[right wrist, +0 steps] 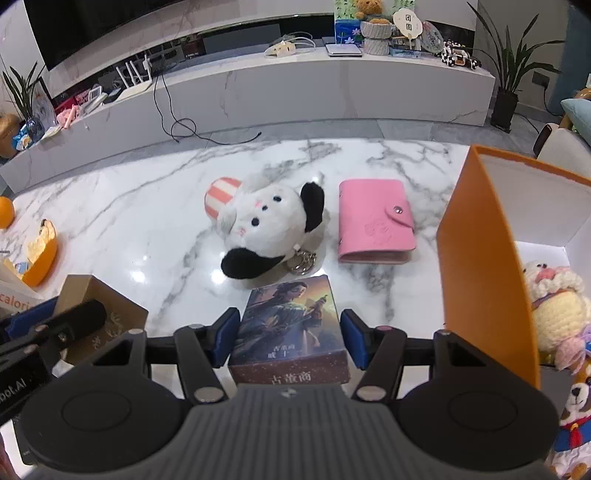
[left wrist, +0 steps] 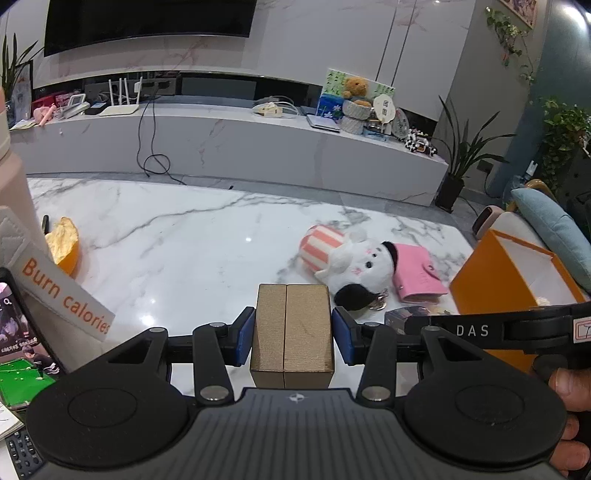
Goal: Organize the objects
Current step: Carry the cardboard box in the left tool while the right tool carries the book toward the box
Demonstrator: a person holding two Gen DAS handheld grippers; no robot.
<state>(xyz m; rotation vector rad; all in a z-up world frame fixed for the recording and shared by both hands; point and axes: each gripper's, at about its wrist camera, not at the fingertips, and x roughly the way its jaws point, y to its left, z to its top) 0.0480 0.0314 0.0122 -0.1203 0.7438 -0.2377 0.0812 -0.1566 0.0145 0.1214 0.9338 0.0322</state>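
Gold box (left wrist: 291,332) — seamed, matte; picture box (right wrist: 290,328) — illustrated lid.

The setting is presenting as a home living room. A large wall-mounted television (left wrist: 147,22) is hanging above a long marble media console (left wrist: 229,144), which is carrying a router (left wrist: 122,98), cables and a teddy bear (left wrist: 355,88). Potted plants (left wrist: 461,162) are standing at the side, and a marble table (left wrist: 184,236) is occupying the foreground.

gold box (left wrist: 291,332), pink wallet (right wrist: 375,219), orange bin (right wrist: 480,266)
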